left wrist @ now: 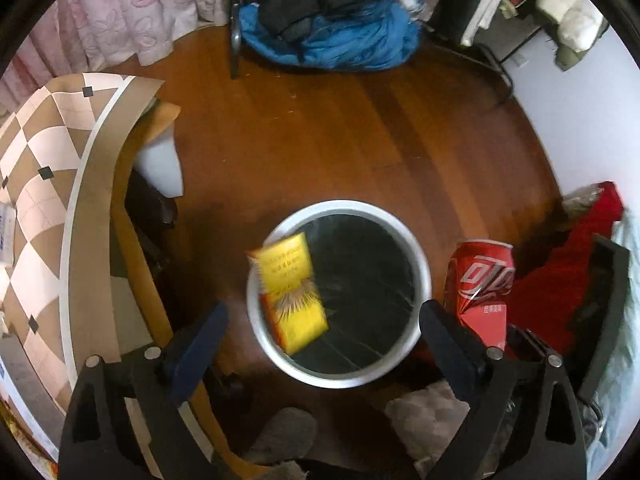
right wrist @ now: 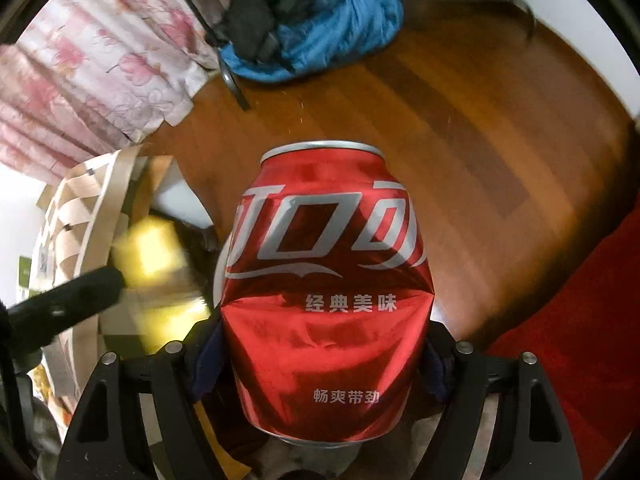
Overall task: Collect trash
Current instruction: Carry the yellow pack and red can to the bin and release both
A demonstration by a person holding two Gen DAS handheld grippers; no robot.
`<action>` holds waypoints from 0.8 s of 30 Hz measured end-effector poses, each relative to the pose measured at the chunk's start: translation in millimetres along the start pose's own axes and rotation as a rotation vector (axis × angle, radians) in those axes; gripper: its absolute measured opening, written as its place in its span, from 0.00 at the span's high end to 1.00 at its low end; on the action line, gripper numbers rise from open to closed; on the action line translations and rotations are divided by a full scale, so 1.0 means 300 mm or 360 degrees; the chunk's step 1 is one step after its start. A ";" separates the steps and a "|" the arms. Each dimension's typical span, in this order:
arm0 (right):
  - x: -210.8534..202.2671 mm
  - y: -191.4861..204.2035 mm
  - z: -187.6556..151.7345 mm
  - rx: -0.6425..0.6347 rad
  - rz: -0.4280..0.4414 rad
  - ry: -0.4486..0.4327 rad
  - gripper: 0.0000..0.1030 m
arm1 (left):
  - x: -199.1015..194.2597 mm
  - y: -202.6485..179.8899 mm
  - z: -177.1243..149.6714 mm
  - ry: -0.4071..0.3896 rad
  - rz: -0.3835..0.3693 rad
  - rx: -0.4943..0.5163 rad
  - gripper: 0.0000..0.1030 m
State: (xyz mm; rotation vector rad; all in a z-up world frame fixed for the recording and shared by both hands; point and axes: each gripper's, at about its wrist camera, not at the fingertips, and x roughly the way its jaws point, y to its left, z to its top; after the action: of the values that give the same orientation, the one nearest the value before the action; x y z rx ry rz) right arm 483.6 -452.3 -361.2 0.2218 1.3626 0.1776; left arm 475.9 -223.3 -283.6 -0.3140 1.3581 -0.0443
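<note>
- The wooden floor [left wrist: 340, 128] is seen across both views; its near part is cut off by the gripper frames, and a red cloth [right wrist: 580, 320] covers its right edge.
- A floral pink curtain [right wrist: 92, 72] hangs at the far left, and a heap of blue and dark clothing [left wrist: 340, 36] lies on the floor beside a black metal leg; what the leg belongs to cannot be made out.
- A checked brown and cream sheet [left wrist: 44, 184] fills the left side of the left wrist view; what lies under it is hidden.
- A round white bin [left wrist: 340, 294] with a dark liner stands on the floor, directly below the left gripper [left wrist: 320, 312].
- The left gripper is seen with its jaws wide apart and nothing pressed between them.
- A yellow carton [left wrist: 294, 290], blurred, is seen over the left rim of the bin, tilted, clear of both fingers; its print cannot be read.
- In the right wrist view the carton appears only as a yellow smear at the left, next to a dark finger of the other gripper.
- A dented red cola can [right wrist: 326, 292] is clamped in the right gripper [right wrist: 320, 364], the pads pressing its crushed lower half; the fingertips are hidden behind it.
- The can is held just right of the bin, not over its opening.
</note>
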 end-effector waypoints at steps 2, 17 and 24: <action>0.047 -0.029 -0.003 0.0039 0.0018 0.0043 0.16 | -0.002 0.005 -0.005 -0.0006 0.0041 -0.0005 0.05; 0.014 -0.023 -0.085 0.0057 -0.0334 0.0181 0.00 | -0.054 0.004 -0.151 -0.0034 0.0373 0.0077 0.05; -0.102 0.023 -0.126 -0.0001 -0.0375 0.0141 0.00 | -0.143 -0.028 -0.172 -0.0099 0.0382 0.0106 0.05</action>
State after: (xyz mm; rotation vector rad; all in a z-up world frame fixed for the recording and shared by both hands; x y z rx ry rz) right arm 440.6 -451.2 -337.7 0.0521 1.4646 -0.0095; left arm 417.9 -232.3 -249.9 -0.0943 1.3214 0.1191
